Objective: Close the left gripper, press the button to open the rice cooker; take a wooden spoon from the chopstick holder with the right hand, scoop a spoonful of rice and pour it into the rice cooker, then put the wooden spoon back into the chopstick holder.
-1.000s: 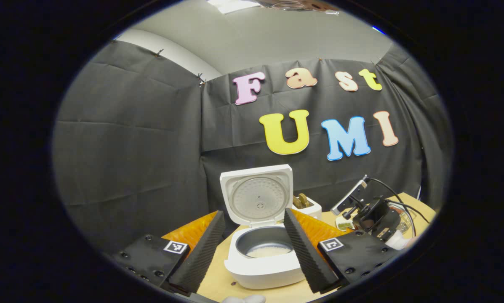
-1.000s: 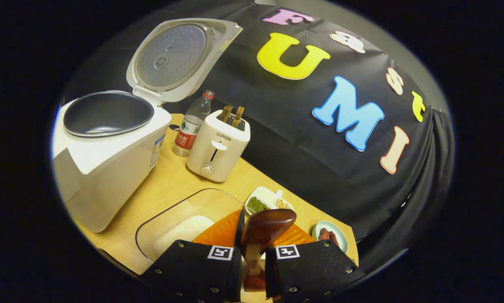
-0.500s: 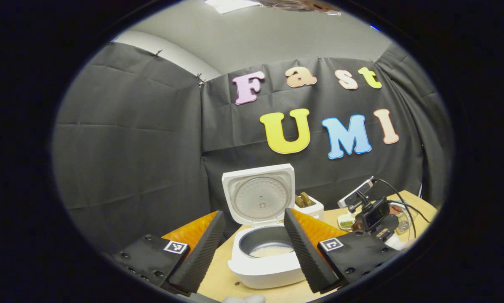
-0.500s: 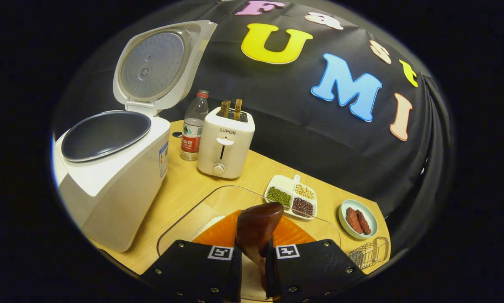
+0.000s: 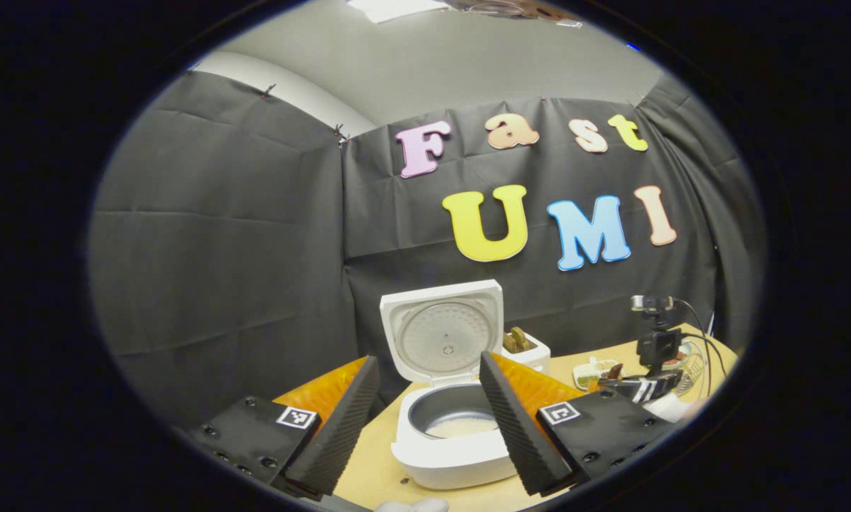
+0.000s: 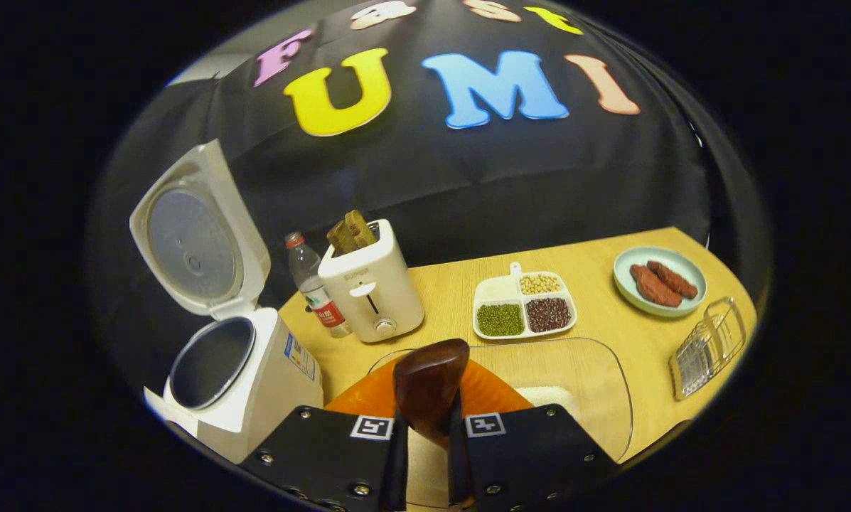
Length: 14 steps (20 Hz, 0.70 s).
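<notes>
L gripper (image 5: 429,416) held level, jaws wide apart, nothing btwn the pads. R gripper (image 6: 425,434) tipped downward, fingers nearly together, pinching the wooden spoon (image 6: 429,380) by its neck, bowl sticking up past the tips.

Wooden spoon (image 6: 429,384) handle hidden between fingers (image 6: 395,455).

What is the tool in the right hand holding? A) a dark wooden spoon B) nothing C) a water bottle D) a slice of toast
A: in the right gripper view the right tool has both fingers pressed on the handle of the dark wooden spoon, whose bowl sticks up above the clear rice container.
</notes>
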Tool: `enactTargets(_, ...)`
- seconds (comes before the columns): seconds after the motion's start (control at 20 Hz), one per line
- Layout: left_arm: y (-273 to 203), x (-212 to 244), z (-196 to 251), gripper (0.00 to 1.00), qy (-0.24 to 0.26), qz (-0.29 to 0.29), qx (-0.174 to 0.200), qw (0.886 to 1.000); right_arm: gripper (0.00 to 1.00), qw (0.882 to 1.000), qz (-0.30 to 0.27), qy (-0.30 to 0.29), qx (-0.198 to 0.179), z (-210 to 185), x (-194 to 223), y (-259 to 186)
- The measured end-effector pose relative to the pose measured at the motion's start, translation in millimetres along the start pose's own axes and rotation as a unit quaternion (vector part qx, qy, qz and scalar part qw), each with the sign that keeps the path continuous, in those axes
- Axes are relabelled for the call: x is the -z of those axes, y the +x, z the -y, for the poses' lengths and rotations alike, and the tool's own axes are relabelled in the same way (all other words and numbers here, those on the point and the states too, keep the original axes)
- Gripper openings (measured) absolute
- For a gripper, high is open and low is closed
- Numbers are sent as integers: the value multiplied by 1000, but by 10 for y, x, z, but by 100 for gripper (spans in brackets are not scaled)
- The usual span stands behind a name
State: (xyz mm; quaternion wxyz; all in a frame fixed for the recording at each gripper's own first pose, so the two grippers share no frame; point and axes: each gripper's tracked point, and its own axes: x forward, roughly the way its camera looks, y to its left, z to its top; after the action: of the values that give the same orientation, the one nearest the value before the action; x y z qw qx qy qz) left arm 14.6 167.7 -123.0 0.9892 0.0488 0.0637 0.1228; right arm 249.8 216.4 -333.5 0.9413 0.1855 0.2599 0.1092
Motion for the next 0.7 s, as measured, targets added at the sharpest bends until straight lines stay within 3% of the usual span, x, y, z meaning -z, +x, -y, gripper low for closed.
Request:
enactTargets(0.3,23,-63,68,100,0,4,3,1000,23,990,2,140,-24,173,-4,-37)
enactTargets(0.5,25,-120,95,98,3,8,5,1000,22,969,2,243,-43,320,12,-63)
enactTargets(0.7,18,-163,107,98,8,10,6,1000,22,955,9,291,-60,361,35,-91)
